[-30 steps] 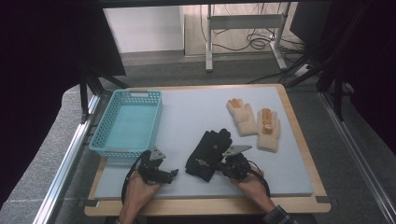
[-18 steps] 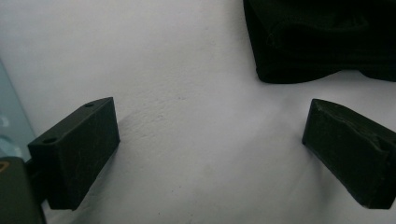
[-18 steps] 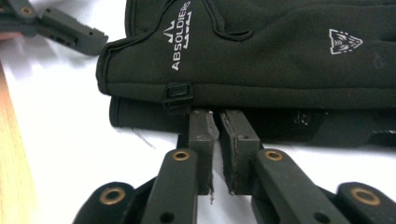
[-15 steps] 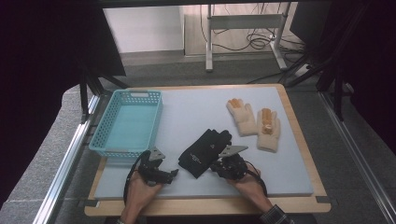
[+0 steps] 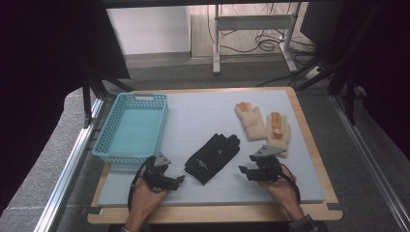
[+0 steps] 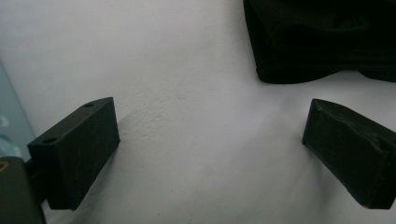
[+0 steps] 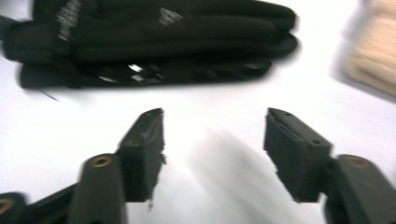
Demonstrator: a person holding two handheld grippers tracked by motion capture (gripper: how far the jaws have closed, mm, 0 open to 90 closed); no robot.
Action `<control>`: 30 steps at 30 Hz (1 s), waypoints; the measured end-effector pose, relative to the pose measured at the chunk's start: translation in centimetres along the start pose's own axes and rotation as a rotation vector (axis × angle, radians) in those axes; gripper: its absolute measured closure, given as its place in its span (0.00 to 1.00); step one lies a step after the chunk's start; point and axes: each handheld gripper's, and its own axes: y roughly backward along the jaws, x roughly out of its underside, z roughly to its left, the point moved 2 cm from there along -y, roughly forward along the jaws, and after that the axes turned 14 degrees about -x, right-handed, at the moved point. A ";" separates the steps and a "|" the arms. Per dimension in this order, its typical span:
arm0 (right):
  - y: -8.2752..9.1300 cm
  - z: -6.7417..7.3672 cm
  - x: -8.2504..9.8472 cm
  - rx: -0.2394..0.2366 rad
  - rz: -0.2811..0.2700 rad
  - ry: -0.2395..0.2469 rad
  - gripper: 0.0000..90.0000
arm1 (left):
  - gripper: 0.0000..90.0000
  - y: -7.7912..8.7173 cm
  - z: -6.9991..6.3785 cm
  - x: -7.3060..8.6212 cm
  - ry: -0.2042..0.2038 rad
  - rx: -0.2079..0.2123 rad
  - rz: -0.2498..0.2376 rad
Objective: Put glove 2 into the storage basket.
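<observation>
A black glove (image 5: pixel 212 157) with white print lies flat on the mat's front middle; the right gripper view shows it as two stacked layers (image 7: pixel 154 42). My right gripper (image 5: pixel 245 170) sits just right of it, jaws apart with only bare mat between them (image 7: pixel 215 114); they have just been opening. My left gripper (image 5: pixel 178 179) rests left of the glove, open wide over bare mat (image 6: pixel 210 112), with the glove's cuff (image 6: pixel 322 42) ahead of its right jaw. Two cream gloves (image 5: pixel 249 118) (image 5: pixel 278 130) lie at the right rear.
A light-blue plastic basket (image 5: pixel 110 126) stands empty at the left on the pale grey mat (image 5: pixel 203 111). The board's wooden rim (image 5: pixel 309 130) frames the mat. One cream glove's edge (image 7: pixel 373 65) is near my right gripper.
My right gripper has opened, let go of the black glove and drawn away to the right. The glove stays flat on the mat. The left gripper has not moved.
</observation>
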 end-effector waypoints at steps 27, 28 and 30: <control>1.2 -2.5 2.7 0.095 0.011 -0.024 0.24 | 0.06 1.1 -0.2 -0.7 0.008 0.073 -0.005; 1.2 -2.5 2.7 0.095 0.011 -0.024 0.24 | 0.06 1.2 -0.3 -0.9 -0.001 0.075 -0.004; 1.2 -2.5 2.7 0.095 0.011 -0.024 0.24 | 0.06 1.6 -0.9 -1.8 -0.023 0.089 -0.003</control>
